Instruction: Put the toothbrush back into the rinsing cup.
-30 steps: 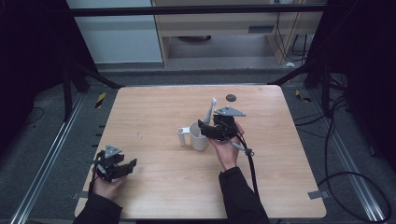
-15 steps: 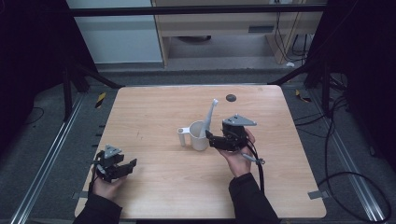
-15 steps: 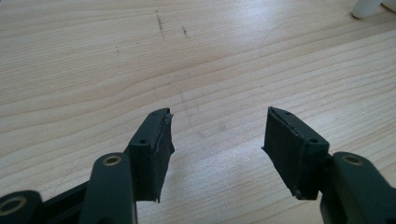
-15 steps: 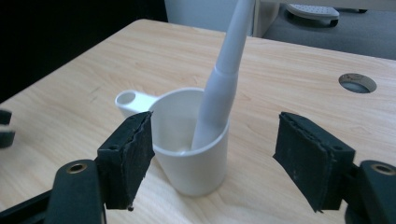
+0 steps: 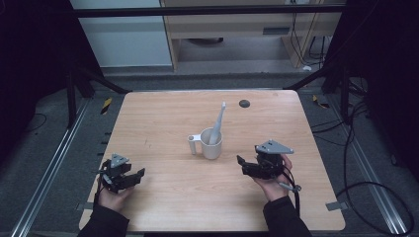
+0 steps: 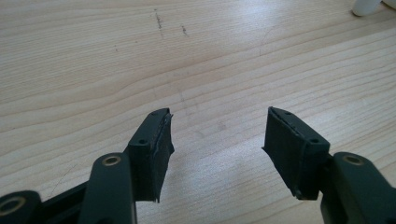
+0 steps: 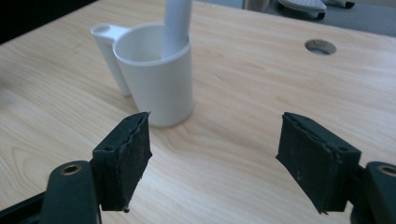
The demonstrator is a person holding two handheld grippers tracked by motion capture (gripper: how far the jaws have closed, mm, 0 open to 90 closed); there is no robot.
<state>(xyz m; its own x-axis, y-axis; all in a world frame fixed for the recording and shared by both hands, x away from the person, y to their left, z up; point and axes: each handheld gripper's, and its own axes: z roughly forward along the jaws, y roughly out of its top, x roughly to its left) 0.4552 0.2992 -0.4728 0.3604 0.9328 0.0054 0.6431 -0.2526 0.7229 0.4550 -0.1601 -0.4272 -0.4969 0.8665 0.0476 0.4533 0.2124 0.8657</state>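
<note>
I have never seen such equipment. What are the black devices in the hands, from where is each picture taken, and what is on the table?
A person holds a two-jaw hand tool in each hand: the left gripper and the right gripper. One picture looks down from above the wooden table. The other two come from cameras riding on the grippers, looking along their black jaws. On the table stands a white cup with a white toothbrush leaning in it. Both grippers are open and hold nothing; the right one's jaws have just been opening.

Dark grey floor (image 5: 44, 133), pale cabinet (image 5: 123, 39), wooden shelf unit (image 5: 232, 29), floor cables (image 5: 365, 148)
</note>
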